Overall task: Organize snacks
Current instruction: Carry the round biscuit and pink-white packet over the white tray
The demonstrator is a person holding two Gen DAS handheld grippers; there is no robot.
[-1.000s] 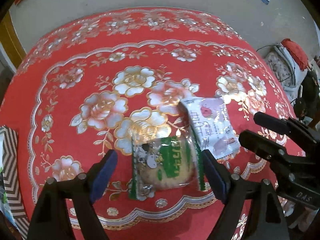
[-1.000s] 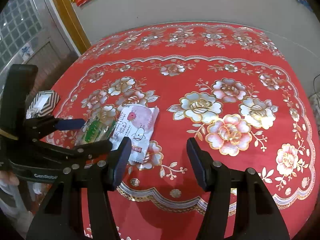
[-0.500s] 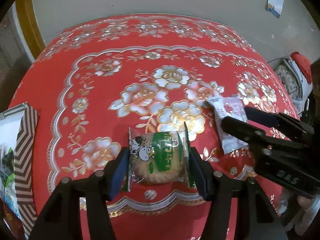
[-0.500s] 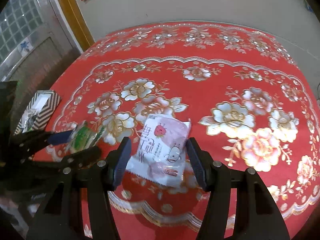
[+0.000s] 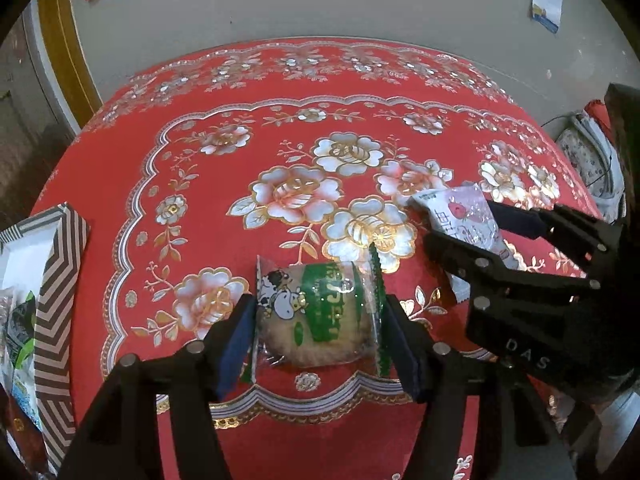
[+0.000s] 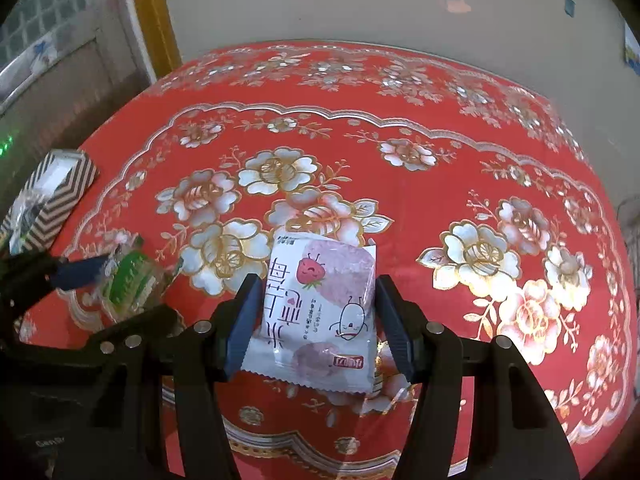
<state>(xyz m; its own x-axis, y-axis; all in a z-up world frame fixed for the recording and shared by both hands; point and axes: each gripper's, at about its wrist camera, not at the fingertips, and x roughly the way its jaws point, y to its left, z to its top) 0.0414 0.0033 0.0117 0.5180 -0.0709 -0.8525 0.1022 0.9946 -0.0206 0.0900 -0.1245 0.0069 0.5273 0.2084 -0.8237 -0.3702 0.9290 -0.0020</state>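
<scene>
My left gripper [image 5: 316,332] is shut on a clear-and-green biscuit packet [image 5: 316,316] with a cow picture, held just above the red floral tablecloth [image 5: 320,128]. My right gripper [image 6: 314,320] is shut on a white-and-pink strawberry snack packet [image 6: 316,308], lifted over the cloth. In the left wrist view the right gripper [image 5: 472,236] and its pink packet [image 5: 464,220] show at the right. In the right wrist view the left gripper [image 6: 100,276] with the green packet [image 6: 128,284] shows at the left.
A striped zigzag-patterned box [image 5: 60,280] holding other snack packets stands at the table's left edge; it also shows in the right wrist view [image 6: 52,200]. The wall runs behind the table. Clutter [image 5: 588,152] lies on the floor at the right.
Both grippers closed on their packets and lifted them off the cloth. The left gripper moved left with the green packet, so the striped box came further into view.
</scene>
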